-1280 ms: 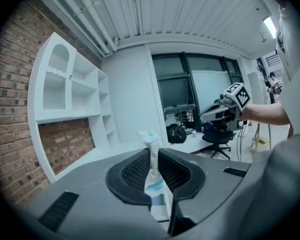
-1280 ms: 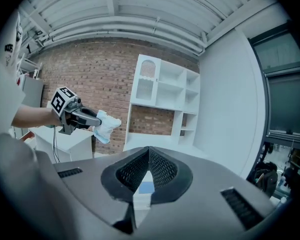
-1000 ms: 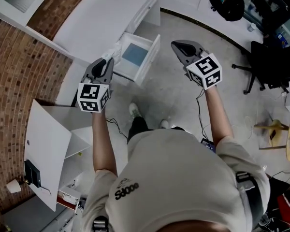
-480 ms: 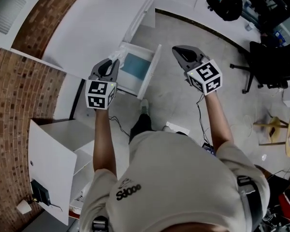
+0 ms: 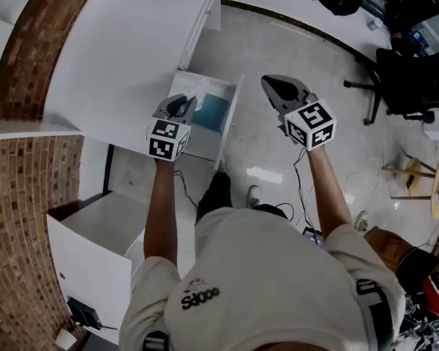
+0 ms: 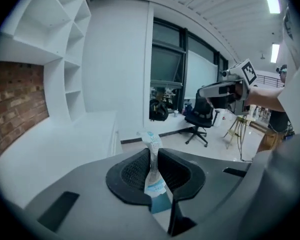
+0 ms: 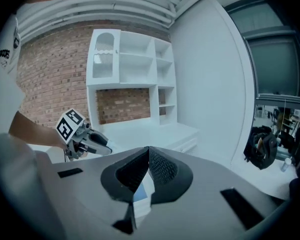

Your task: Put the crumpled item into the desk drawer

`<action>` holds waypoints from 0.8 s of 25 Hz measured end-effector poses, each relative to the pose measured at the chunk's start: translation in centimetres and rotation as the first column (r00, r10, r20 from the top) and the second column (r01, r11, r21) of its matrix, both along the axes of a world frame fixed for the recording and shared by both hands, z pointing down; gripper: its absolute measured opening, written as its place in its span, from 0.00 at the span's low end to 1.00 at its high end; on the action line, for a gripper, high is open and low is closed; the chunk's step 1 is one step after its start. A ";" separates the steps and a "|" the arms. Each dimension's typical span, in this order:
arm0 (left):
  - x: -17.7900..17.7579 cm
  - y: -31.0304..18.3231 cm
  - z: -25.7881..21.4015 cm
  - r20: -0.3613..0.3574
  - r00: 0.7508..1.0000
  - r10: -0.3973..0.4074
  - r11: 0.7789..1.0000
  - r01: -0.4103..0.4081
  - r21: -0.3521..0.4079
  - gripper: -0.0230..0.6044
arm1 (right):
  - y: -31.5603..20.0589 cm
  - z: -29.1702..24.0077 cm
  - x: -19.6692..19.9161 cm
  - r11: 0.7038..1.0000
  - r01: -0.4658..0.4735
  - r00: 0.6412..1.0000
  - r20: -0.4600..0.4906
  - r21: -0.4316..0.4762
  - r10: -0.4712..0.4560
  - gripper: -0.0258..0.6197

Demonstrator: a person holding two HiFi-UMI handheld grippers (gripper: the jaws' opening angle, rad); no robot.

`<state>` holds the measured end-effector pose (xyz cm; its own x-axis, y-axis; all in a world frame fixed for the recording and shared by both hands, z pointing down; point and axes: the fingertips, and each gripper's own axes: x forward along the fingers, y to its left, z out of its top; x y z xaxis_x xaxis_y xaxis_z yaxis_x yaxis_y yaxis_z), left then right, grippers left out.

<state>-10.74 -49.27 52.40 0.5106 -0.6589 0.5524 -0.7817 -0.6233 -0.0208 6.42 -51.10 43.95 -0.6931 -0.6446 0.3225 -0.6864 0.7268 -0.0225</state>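
The left gripper (image 6: 152, 170) has its jaws pinching the crumpled item (image 6: 151, 141). The item is a thin white and blue wrapper, standing upright between the pads and rising above their tips. In the head view this gripper is over the open drawer (image 5: 230, 123) beside the white counter (image 5: 132, 42). The right gripper (image 7: 148, 157) holds nothing, and its jaws are pressed together.

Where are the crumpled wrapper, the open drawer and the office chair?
crumpled wrapper (image 6: 151, 142): left gripper view, on its top end, sticking up.
drawer (image 5: 231, 123): head view, on its white front panel.
office chair (image 5: 410, 86): head view, on its dark seat.
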 end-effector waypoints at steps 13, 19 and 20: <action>3.3 -6.9 18.0 -0.062 0.988 0.140 0.928 -0.153 -0.340 0.13 | -5.1 10.9 -1.3 0.978 -0.036 0.995 -0.099 -0.203 0.016 0.03; 5.0 -7.3 24.9 -0.126 0.982 0.143 0.861 -0.186 -0.474 0.13 | -6.3 15.2 -0.1 0.960 -0.115 0.987 -0.136 -0.253 0.083 0.03; 5.1 -7.4 26.0 -0.136 0.981 0.141 0.849 -0.191 -0.492 0.13 | -6.5 16.0 0.0 0.956 -0.128 0.986 -0.139 -0.266 0.093 0.03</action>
<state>-5.62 -56.71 78.40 0.6516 -0.2067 0.7299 -0.6488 -0.6504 0.3950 6.46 -57.60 59.90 -0.5661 -0.5906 0.5751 -0.7722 0.6241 -0.1192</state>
